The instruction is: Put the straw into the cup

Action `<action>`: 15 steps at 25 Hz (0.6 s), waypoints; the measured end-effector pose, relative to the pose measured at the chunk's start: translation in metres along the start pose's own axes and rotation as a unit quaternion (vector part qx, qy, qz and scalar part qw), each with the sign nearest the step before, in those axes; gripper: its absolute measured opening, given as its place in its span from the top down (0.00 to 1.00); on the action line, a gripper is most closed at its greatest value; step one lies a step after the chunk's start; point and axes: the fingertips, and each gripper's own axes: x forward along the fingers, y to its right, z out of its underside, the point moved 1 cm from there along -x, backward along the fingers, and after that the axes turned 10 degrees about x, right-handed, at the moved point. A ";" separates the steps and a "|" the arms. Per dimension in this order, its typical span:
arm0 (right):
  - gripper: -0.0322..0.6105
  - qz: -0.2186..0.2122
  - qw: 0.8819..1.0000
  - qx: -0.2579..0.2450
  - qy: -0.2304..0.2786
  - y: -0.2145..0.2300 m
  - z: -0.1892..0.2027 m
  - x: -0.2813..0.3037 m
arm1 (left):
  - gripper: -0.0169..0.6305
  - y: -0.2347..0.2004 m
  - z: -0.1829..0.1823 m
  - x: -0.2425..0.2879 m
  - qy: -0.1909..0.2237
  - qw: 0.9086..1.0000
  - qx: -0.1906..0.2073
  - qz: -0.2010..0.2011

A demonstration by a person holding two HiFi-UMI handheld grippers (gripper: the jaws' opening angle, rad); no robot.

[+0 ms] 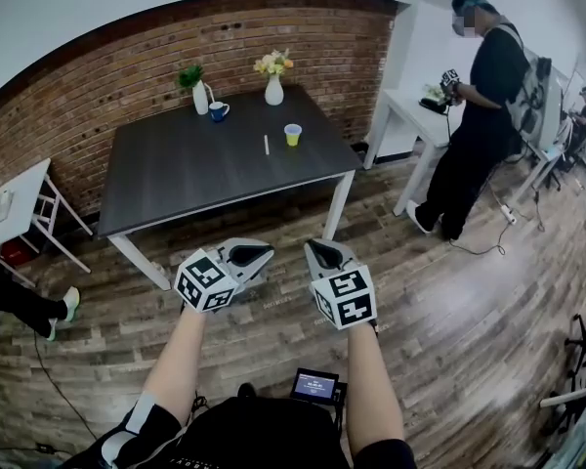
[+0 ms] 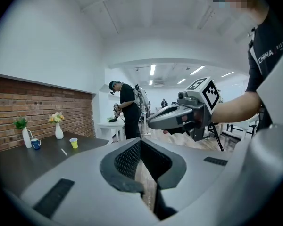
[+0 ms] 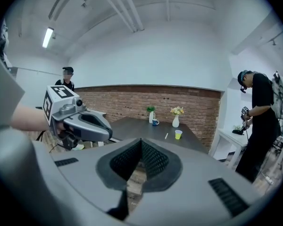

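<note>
A yellow cup point(image 1: 292, 135) stands on the dark table point(image 1: 176, 179), and a white straw point(image 1: 266, 145) lies flat just left of it. Both grippers hover over the wooden floor, well short of the table's front edge. My left gripper point(image 1: 265, 253) and right gripper point(image 1: 312, 248) are side by side, jaws closed, nothing in them. The left gripper view shows the cup point(image 2: 73, 143), the straw point(image 2: 64, 152) and the right gripper point(image 2: 153, 123) far beyond its shut tips. In the right gripper view the cup point(image 3: 178, 134) and straw point(image 3: 166, 136) sit ahead, with the left gripper point(image 3: 107, 133) at left.
At the table's back stand a blue mug point(image 1: 218, 111), a white vase with a green plant point(image 1: 200, 98) and a vase of flowers point(image 1: 273, 90). A person in black point(image 1: 474, 115) stands at a white desk point(image 1: 396, 106) on the right. A small white table point(image 1: 10, 203) is at left.
</note>
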 end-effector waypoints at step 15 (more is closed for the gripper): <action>0.94 -0.018 1.000 0.014 -0.010 0.014 0.009 -0.001 | 0.97 0.005 0.007 0.017 -0.021 1.000 -0.014 -0.005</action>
